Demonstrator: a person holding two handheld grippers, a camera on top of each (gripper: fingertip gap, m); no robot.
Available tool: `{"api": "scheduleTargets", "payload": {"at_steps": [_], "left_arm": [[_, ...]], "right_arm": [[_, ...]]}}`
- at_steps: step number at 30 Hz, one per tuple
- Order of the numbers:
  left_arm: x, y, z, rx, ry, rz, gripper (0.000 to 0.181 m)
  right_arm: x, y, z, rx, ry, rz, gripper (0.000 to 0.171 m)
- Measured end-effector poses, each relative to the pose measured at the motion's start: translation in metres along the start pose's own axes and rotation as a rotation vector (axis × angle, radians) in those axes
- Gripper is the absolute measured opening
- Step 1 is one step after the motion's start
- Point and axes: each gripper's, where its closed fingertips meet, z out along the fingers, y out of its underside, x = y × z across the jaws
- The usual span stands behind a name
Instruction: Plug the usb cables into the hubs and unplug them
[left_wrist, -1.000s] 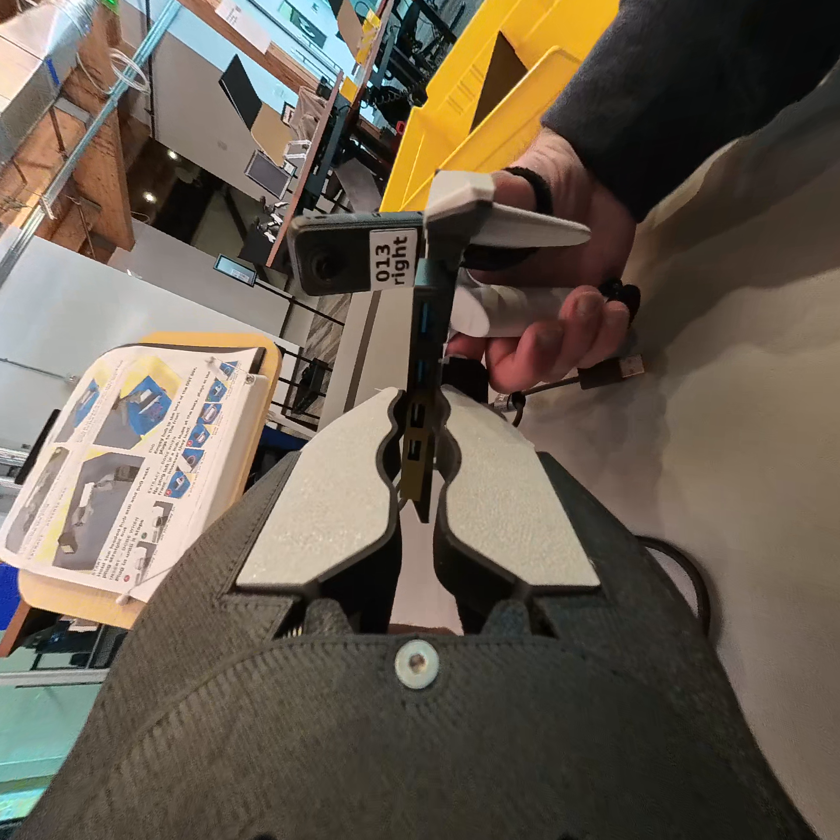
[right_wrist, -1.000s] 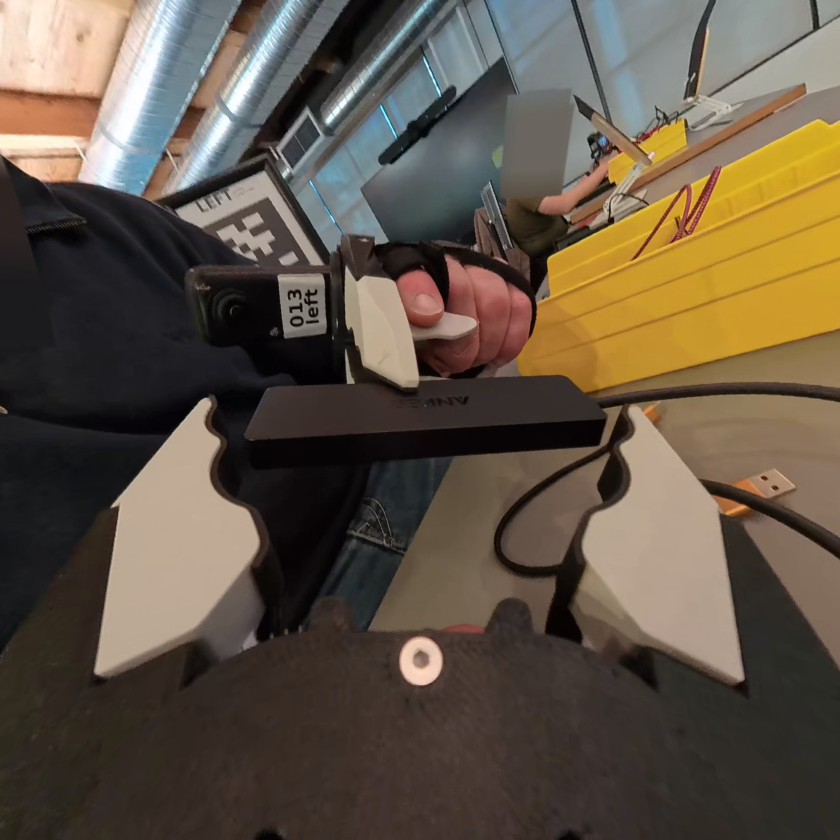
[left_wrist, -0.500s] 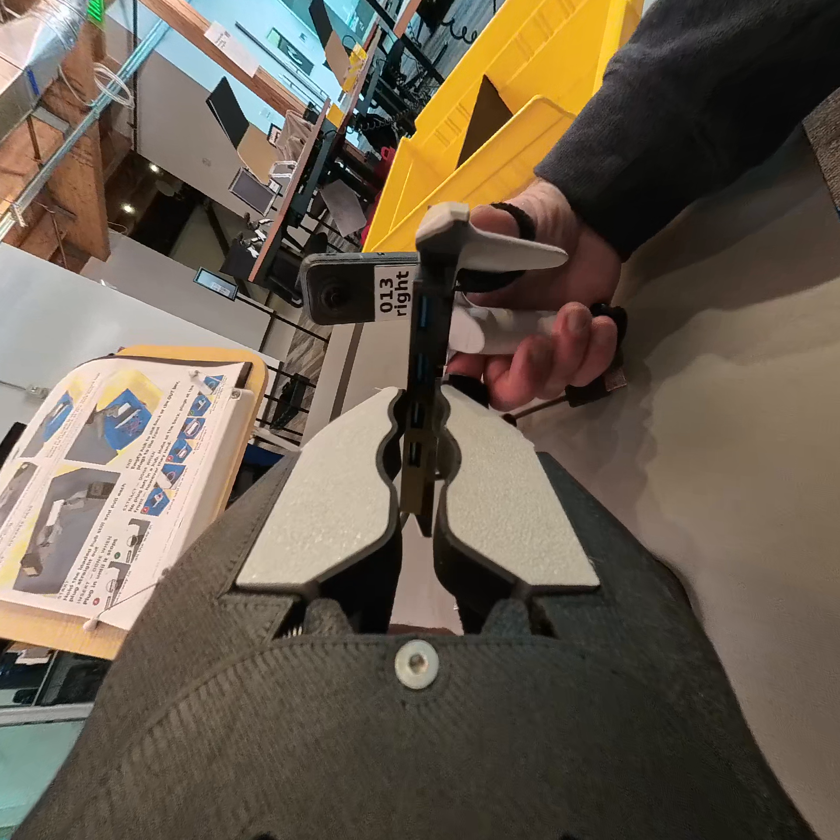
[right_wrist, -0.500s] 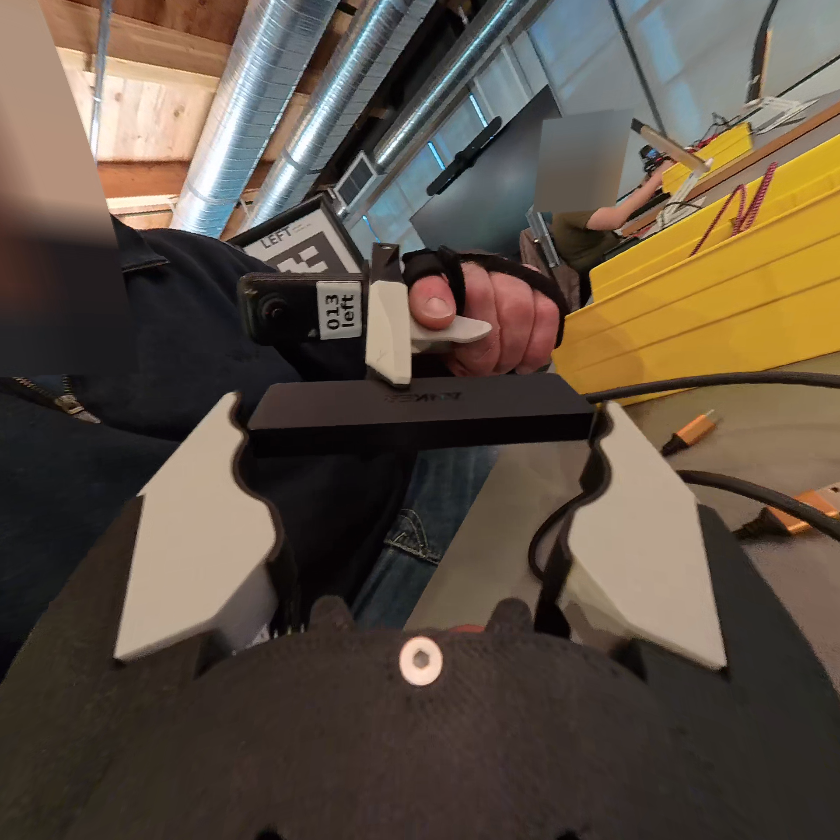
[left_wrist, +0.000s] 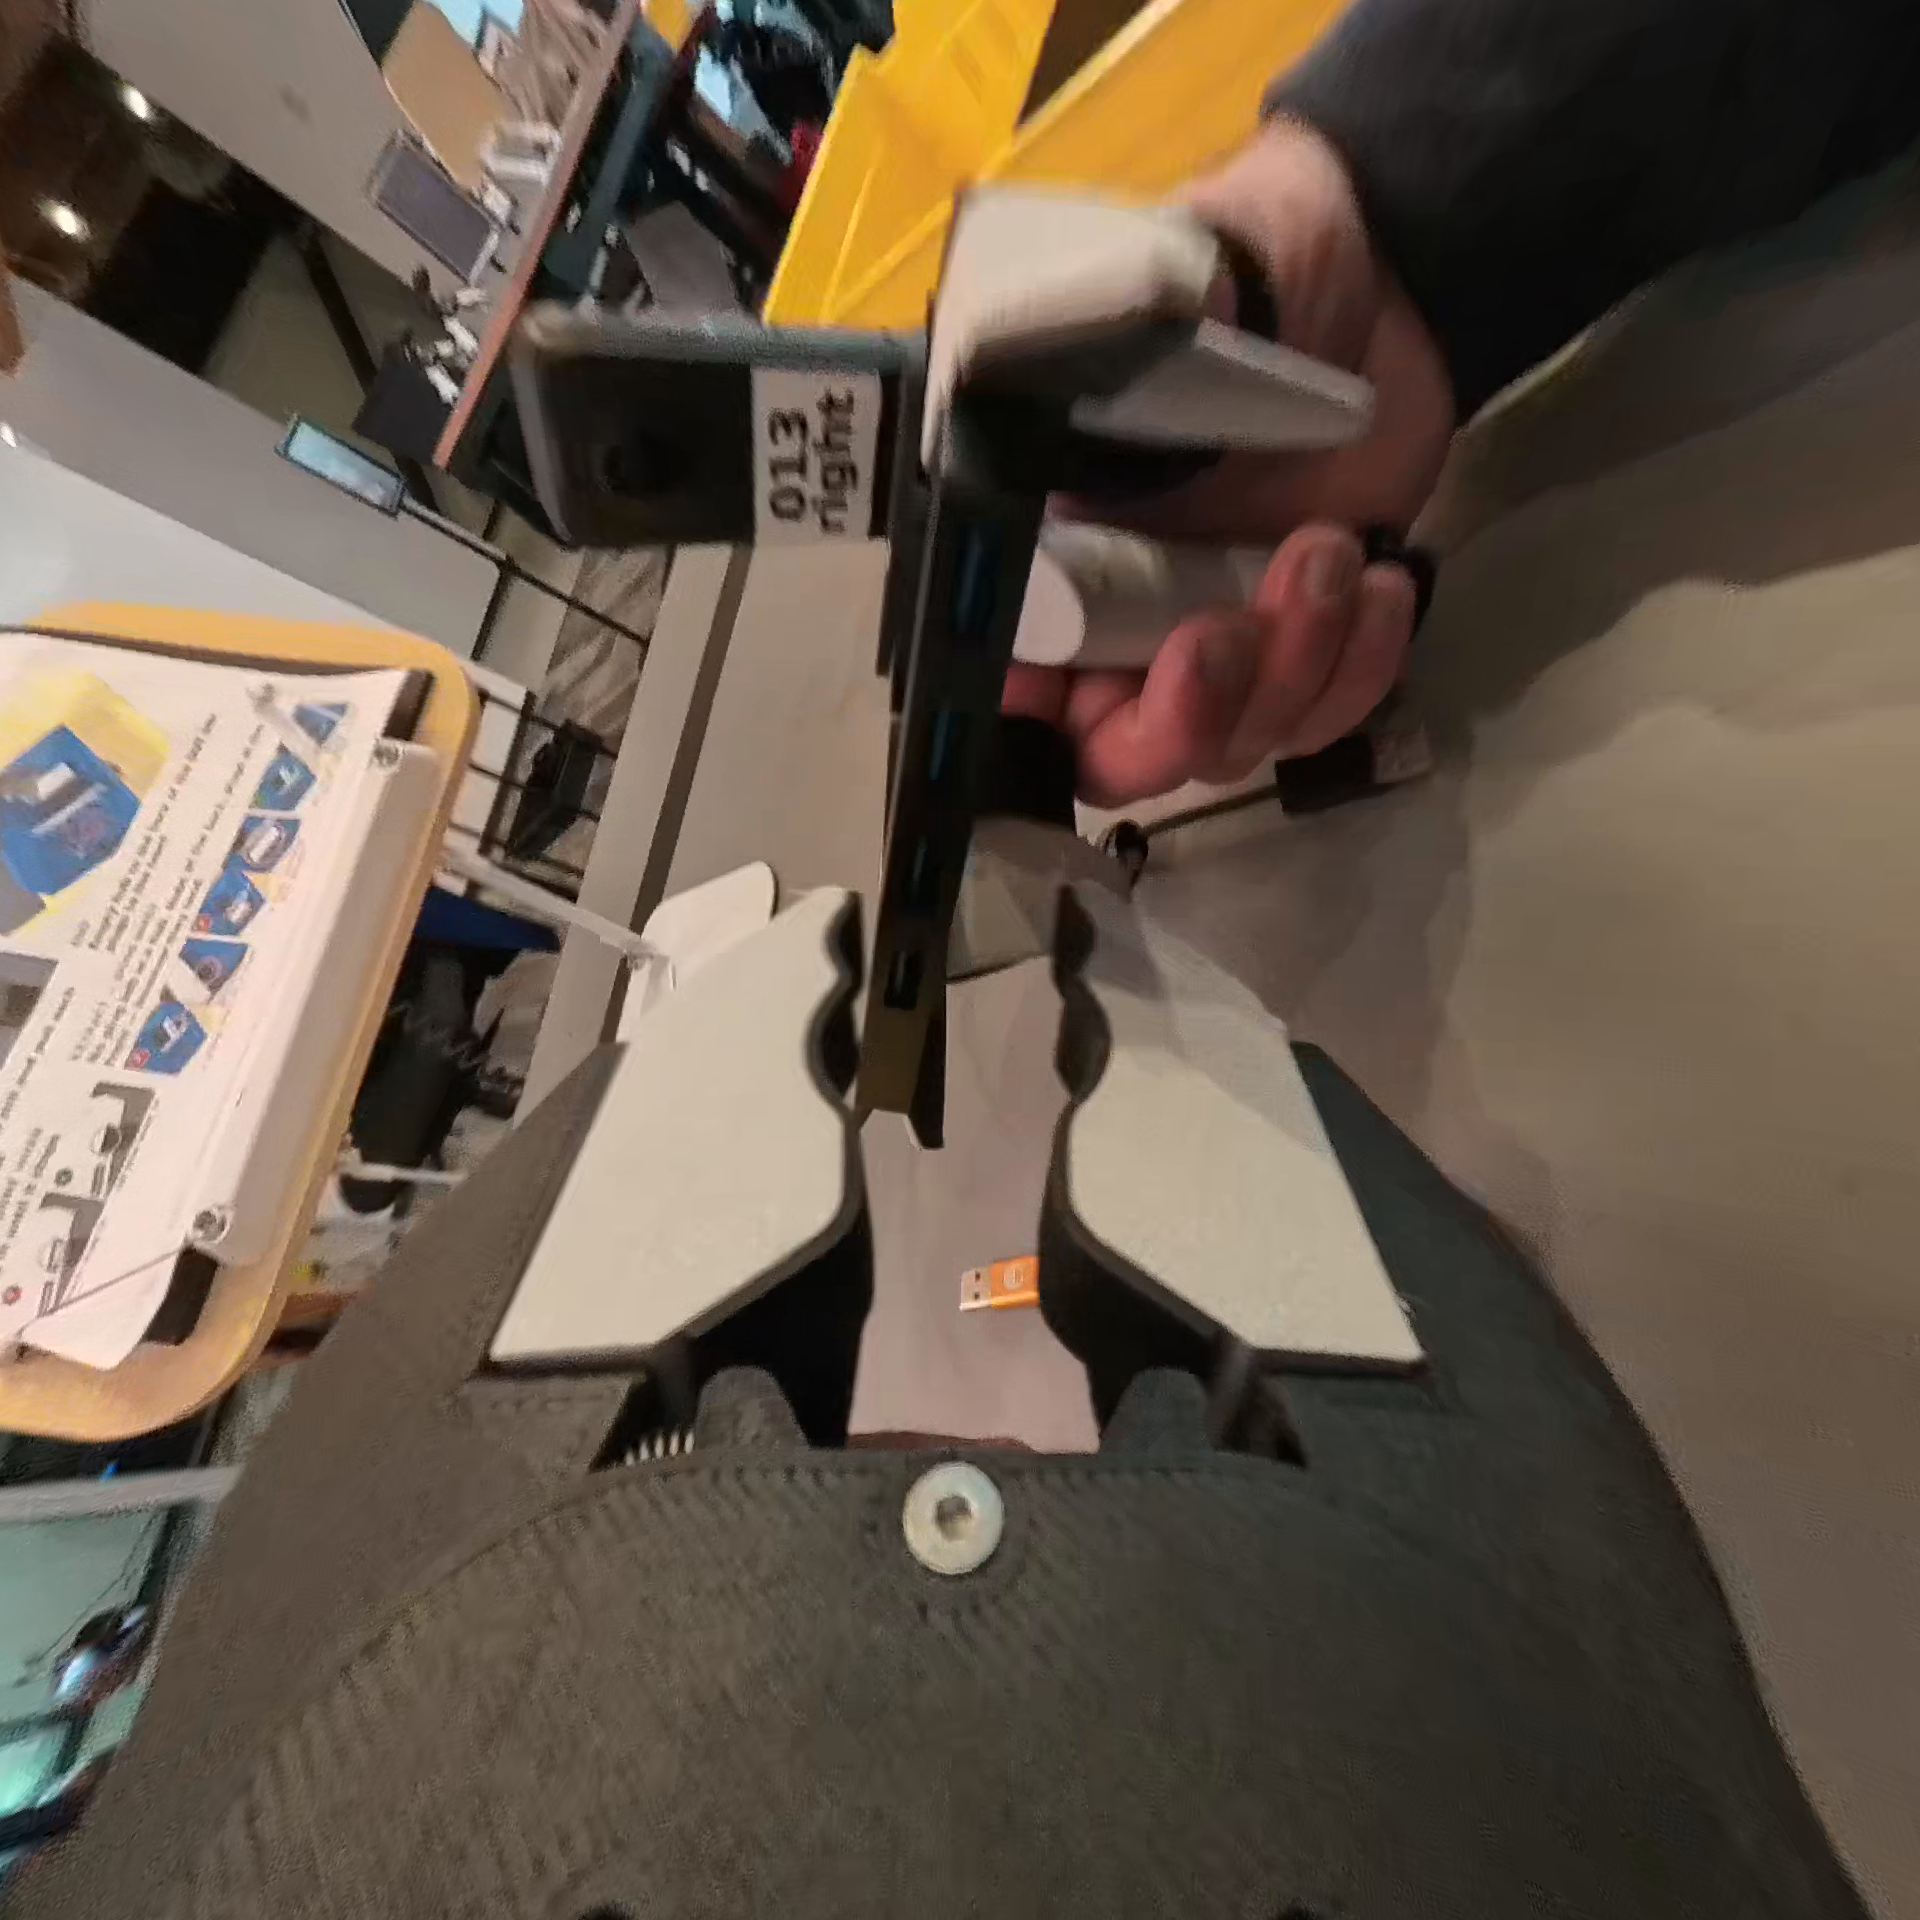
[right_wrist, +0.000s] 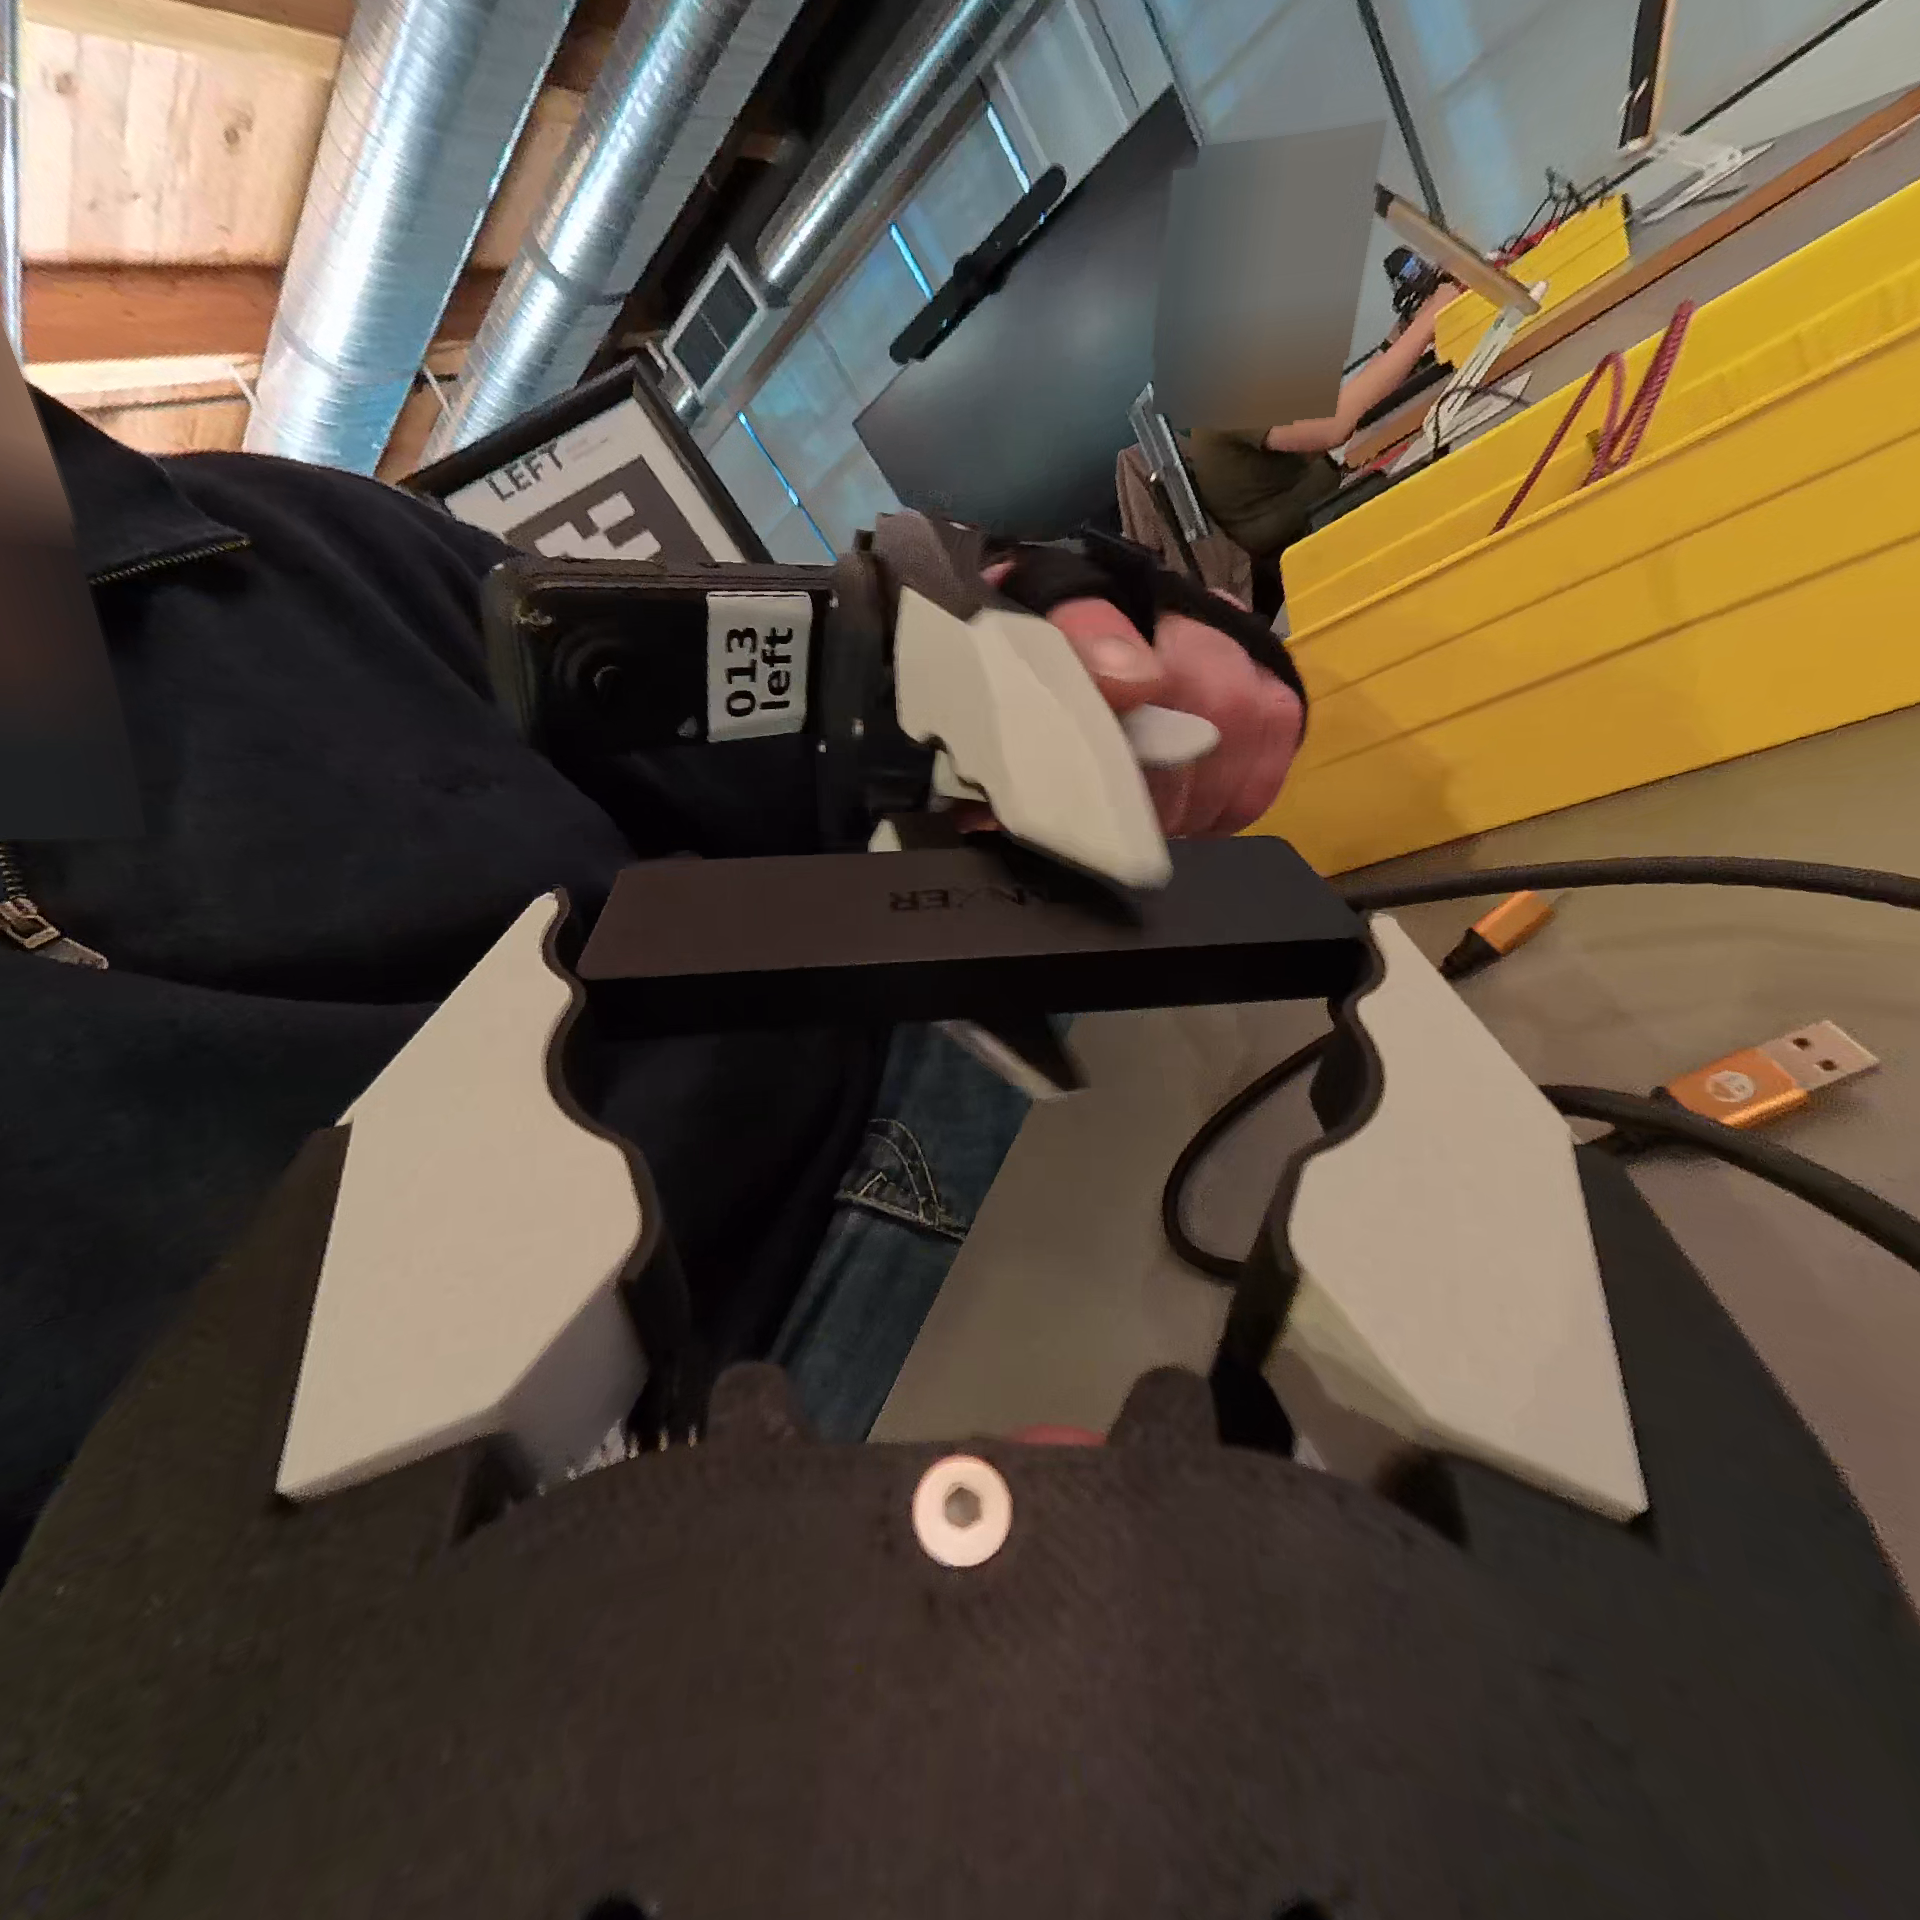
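Two grippers met at one black USB hub (right_wrist: 966, 940), held in the air above the grey table (right_wrist: 1714, 831). The right gripper (right_wrist: 961, 997) had its grey fingers (right_wrist: 468, 1174) spread wide and clamped the hub lengthwise, one finger against each short end. The left gripper (left_wrist: 956, 997) stood released: its fingers (left_wrist: 707, 1122) were parted, the left one touching or nearly touching the hub's (left_wrist: 920, 894) flat side and the right one clear of it, with a gap between. In the left wrist view the hub showed edge-on, its row of ports facing the camera, some of them blue inside.

On the table lay an orange USB-A plug (right_wrist: 1766, 1081) on a black cable (right_wrist: 1766, 1174), with a second orange connector (right_wrist: 1507, 930) farther back. Another thick black cable (right_wrist: 1662, 878) ran from the hub's right end. Yellow bins (right_wrist: 1610, 644) stood behind the table. A printed instruction sheet (left_wrist: 177, 914) lay on a wooden board at the left.
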Motion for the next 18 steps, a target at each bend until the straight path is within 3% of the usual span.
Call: {"api": "scheduleTargets", "payload": {"at_steps": [2,13,18], "left_arm": [[-0.004,0.005,0.002,-0.021,-0.055,0.027,0.012],[-0.006,-0.004,-0.003,0.030,-0.087,0.068,0.011],[-0.005,-0.012,-0.004,0.056,-0.106,0.099,0.011]], "right_arm": [[-0.001,0.008,0.005,-0.052,0.011,-0.007,0.138],[-0.006,-0.013,-0.009,0.091,0.014,-0.016,0.142],[-0.015,-0.006,0.000,0.030,-0.018,-0.023,0.140]]}}
